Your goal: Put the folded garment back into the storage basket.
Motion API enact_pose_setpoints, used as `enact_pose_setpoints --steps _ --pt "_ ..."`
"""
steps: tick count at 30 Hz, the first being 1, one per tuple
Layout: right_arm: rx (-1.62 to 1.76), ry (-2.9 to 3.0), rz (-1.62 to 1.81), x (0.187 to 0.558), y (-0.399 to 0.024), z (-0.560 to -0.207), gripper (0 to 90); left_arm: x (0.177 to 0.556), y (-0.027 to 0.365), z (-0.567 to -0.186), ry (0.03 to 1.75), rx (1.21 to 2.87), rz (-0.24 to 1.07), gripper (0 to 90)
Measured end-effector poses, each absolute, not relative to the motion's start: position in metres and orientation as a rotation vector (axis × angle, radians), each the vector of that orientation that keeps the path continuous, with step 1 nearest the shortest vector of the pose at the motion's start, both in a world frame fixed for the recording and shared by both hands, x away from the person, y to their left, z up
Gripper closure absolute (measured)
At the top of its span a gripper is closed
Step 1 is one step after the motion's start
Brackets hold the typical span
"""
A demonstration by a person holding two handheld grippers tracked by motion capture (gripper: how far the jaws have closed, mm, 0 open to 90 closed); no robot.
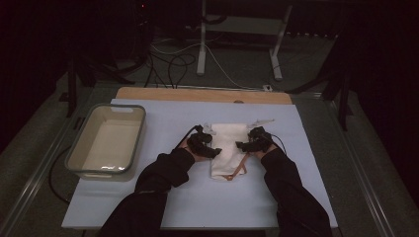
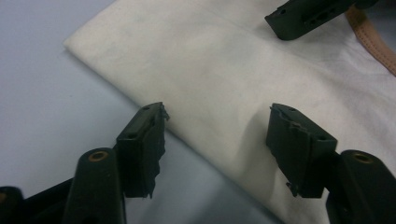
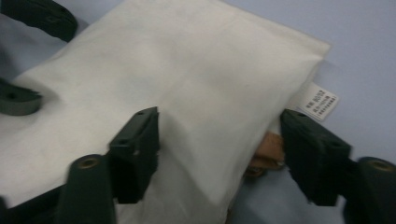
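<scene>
A folded white cloth bag [image 1: 228,148] with a tan strap [image 1: 240,168] lies on the pale blue mat [image 1: 197,197]. My left gripper [image 1: 213,149] stands open astride the bag's left edge [image 2: 233,70]. In the left gripper view [image 2: 217,112] one jaw is over the mat and the other over the cloth. My right gripper [image 1: 240,145] stands open astride the bag's right edge [image 3: 163,84]. In the right gripper view [image 3: 218,115] one jaw rests on the cloth and the other is beside the strap [image 3: 266,151] and a white label [image 3: 320,101].
A grey tub [image 1: 140,129] stands on the mat's left side. A wooden board edge [image 1: 202,94] runs along the back. Behind the table are frame legs [image 1: 201,49] and cables on the floor. The mat's front and right parts are bare.
</scene>
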State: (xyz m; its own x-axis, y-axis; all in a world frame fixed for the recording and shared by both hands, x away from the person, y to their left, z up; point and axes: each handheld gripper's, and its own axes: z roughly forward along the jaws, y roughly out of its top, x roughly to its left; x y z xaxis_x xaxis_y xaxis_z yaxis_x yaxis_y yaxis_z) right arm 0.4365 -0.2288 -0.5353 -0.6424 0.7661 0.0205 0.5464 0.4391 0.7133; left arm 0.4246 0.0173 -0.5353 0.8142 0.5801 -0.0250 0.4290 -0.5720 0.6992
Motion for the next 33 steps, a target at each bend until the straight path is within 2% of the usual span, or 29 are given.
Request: enact_pose_setpoints --steps 6,12,23,27,33 --pt "1.094 2.424 1.036 0.432 -0.225 -0.534 54.6 0.423 0.014 -0.534 0.738 2.273 0.257 50.4" --pt "1.078 2.449 1.044 0.43 -0.222 -0.533 67.7 0.422 0.012 -0.533 0.747 2.272 0.248 57.3" --pt "1.099 2.45 1.05 0.428 -0.219 -0.532 74.7 0.418 0.004 -0.531 0.727 2.281 0.211 84.0" --pt "1.103 2.441 1.044 0.426 -0.217 -0.532 76.5 0.415 0.001 -0.53 0.7 2.297 0.256 85.9" --pt "1.111 2.426 1.042 0.424 -0.215 -0.529 77.4 0.415 0.0 -0.527 0.706 2.31 0.254 86.5"
